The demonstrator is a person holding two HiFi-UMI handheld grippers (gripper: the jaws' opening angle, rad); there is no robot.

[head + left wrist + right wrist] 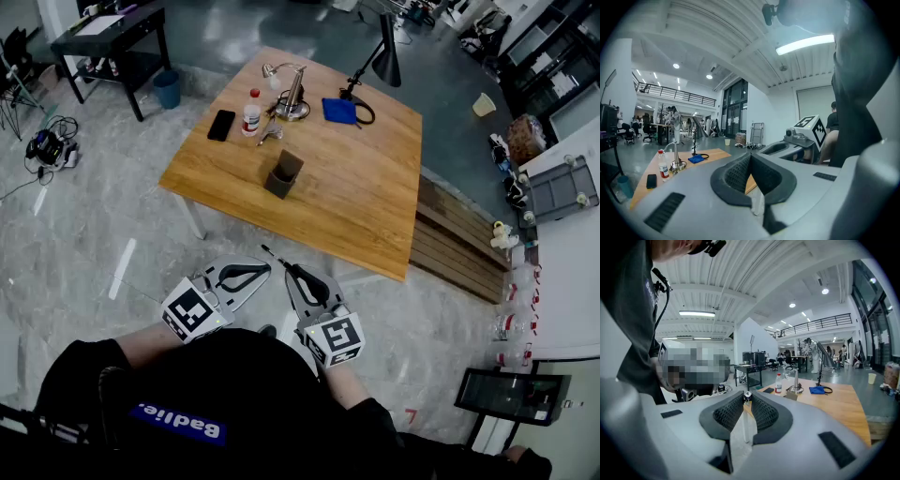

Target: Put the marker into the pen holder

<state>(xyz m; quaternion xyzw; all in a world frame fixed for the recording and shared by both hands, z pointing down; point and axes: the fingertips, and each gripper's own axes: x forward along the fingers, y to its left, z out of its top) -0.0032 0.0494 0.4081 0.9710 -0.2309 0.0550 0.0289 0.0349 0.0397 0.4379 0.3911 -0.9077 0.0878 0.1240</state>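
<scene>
The dark, box-shaped pen holder [283, 174] stands upright near the middle of the wooden table [375, 197]; in the right gripper view the pen holder [791, 396] shows small, far beyond the jaws. My right gripper [286, 269] is held close to the person's body, off the table's near edge. It is shut on a thin marker [273, 255] whose tip points toward the table. In the right gripper view the marker [745, 423] stands pinched between the pads of the right gripper [747, 397]. My left gripper [265, 270] hovers beside it, and in its own view the left gripper [750, 158] has its jaws together with nothing in them.
At the table's far side are a bottle [251, 112], a black phone [221, 125], a metal lamp base [292, 103], a blue cloth [338, 111] and a black desk lamp [384, 56]. A wooden bench [459, 244] runs along the table's right. People stand far off.
</scene>
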